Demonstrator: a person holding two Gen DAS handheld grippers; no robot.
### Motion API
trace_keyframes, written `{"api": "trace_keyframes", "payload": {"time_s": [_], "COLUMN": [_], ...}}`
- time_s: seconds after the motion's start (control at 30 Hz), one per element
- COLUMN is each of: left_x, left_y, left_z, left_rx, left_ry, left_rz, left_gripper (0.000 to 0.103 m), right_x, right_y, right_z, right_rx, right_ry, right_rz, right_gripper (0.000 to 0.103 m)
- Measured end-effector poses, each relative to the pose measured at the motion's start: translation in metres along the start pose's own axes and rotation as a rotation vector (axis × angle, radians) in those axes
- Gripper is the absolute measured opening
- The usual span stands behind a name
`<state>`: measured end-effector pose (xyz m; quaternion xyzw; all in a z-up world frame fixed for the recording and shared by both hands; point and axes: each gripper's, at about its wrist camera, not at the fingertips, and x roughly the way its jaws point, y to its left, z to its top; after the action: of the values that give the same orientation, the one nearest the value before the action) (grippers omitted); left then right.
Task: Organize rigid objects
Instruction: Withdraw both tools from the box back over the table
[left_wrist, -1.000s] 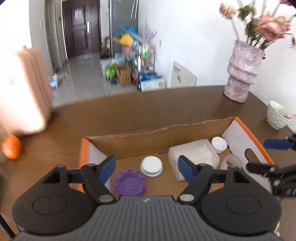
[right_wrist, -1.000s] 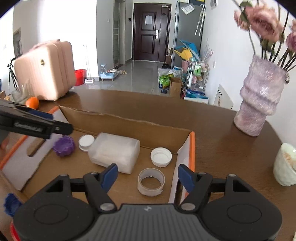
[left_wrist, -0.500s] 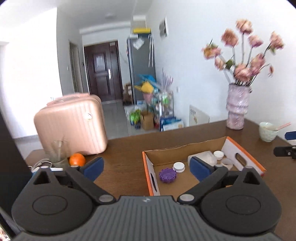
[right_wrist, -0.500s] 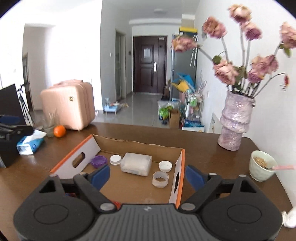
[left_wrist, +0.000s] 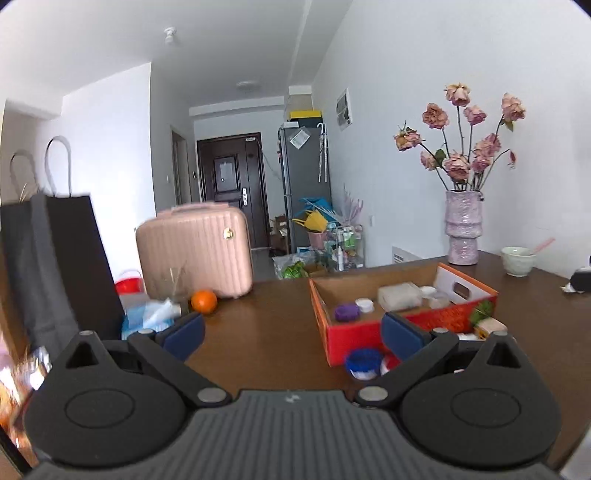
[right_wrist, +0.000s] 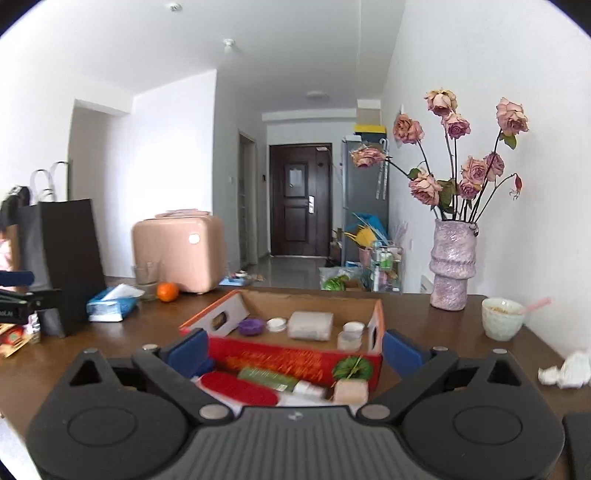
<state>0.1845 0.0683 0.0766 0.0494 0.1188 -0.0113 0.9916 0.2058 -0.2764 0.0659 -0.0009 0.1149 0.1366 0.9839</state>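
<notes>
A: On the counter (right_wrist: 443, 314), the box (right_wrist: 291, 360) holds a purple cap (right_wrist: 251, 326) and a tub (right_wrist: 310, 325); loose things lie before it.

B: Left claw (left_wrist: 291, 332) is wide and empty; right claw (right_wrist: 293, 349) is opening, empty. A hasty reach could push the box or knock the vase (right_wrist: 452, 269).

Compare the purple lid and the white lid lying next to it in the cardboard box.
The purple lid is dark violet with a scalloped, ridged edge; the white lid is plain, with a smooth round rim. The purple lid looks slightly wider. Both lie flat on the floor of the box, side by side.
</notes>
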Motion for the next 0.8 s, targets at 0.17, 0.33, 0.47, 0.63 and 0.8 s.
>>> {"api": "trace_keyframes", "payload": {"time_s": [0.17, 0.33, 0.47, 0.63, 0.8], "left_x": [-0.035, -0.05, -0.043, -0.021, 0.013], "left_y": [0.002, -0.004, -0.016, -0.027, -0.032], "left_z": [-0.037, -0.06, -0.066, -0.069, -0.072], "left_rx": [-0.034, -0.033, -0.026, 0.015, -0.007], "left_ry": [0.085, 0.164, 0.19, 0.216, 0.266], "left_rz": [0.008, -0.019, -0.039, -0.037, -0.055], "left_gripper": [0.103, 0.103, 0.103, 0.103, 0.103], "right_x": [-0.041, -0.066, -0.063, -0.05, -0.024], "right_y": [0.017, 0.012, 0.013, 0.01, -0.003], "right_z": [-0.044, -0.076, -0.09, -0.088, -0.091], "right_rx": [-0.135, -0.068, -0.041, -0.037, -0.002], "right_ry": [0.028, 0.102, 0.147, 0.148, 0.196], "right_rz": [-0.024, -0.013, -0.012, -0.021, -0.054], "right_gripper": [0.103, 0.103, 0.103, 0.103, 0.1]}}
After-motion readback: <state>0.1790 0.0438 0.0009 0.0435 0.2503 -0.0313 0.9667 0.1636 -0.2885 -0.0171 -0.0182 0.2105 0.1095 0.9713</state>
